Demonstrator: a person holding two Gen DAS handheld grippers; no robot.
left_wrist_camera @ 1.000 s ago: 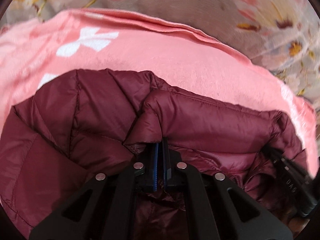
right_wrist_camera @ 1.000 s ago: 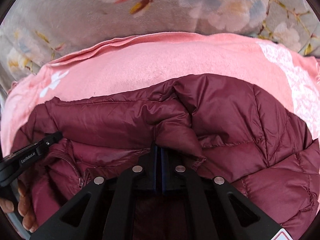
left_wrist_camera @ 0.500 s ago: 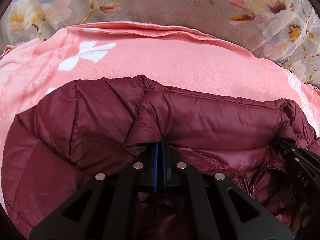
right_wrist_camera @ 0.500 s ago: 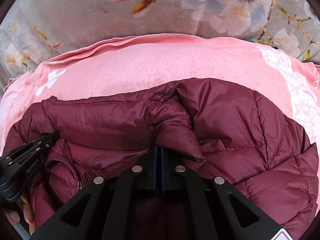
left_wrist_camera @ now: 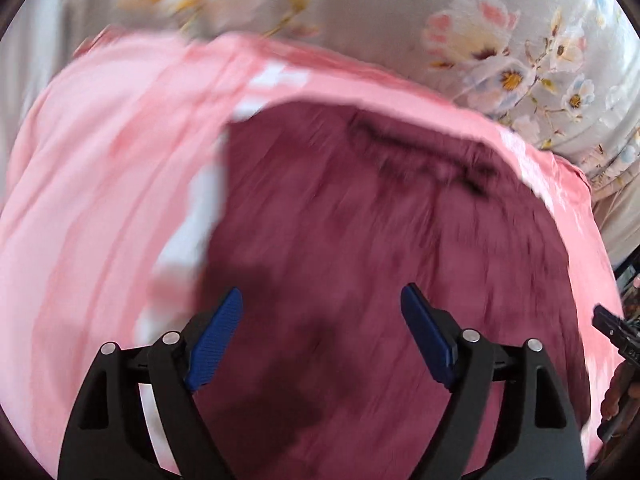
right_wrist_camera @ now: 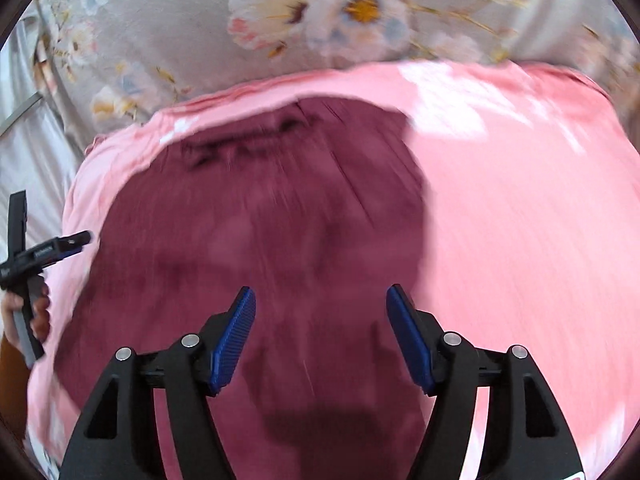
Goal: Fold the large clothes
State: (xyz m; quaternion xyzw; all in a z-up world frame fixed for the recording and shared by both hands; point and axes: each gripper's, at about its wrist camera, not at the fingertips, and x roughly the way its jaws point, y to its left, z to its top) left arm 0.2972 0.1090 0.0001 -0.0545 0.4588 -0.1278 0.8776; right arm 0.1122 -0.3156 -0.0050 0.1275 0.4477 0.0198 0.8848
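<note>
A maroon puffer jacket (left_wrist_camera: 360,240) lies spread on a pink blanket (left_wrist_camera: 100,200); both views are motion-blurred. It also shows in the right wrist view (right_wrist_camera: 272,220). My left gripper (left_wrist_camera: 322,300) is open and empty, raised above the jacket's near part. My right gripper (right_wrist_camera: 320,300) is open and empty, also above the jacket. The left gripper shows at the left edge of the right wrist view (right_wrist_camera: 52,248), held by a hand. Part of the right gripper shows at the right edge of the left wrist view (left_wrist_camera: 616,332).
The pink blanket (right_wrist_camera: 520,220) with white prints covers a grey floral bedspread (right_wrist_camera: 280,20), which also shows in the left wrist view (left_wrist_camera: 500,48). A pale sheet (right_wrist_camera: 28,148) hangs at the far left.
Both grippers have opened and let go of the jacket's collar edge. They have pulled back and up, so the jacket now lies flatter and farther away.
</note>
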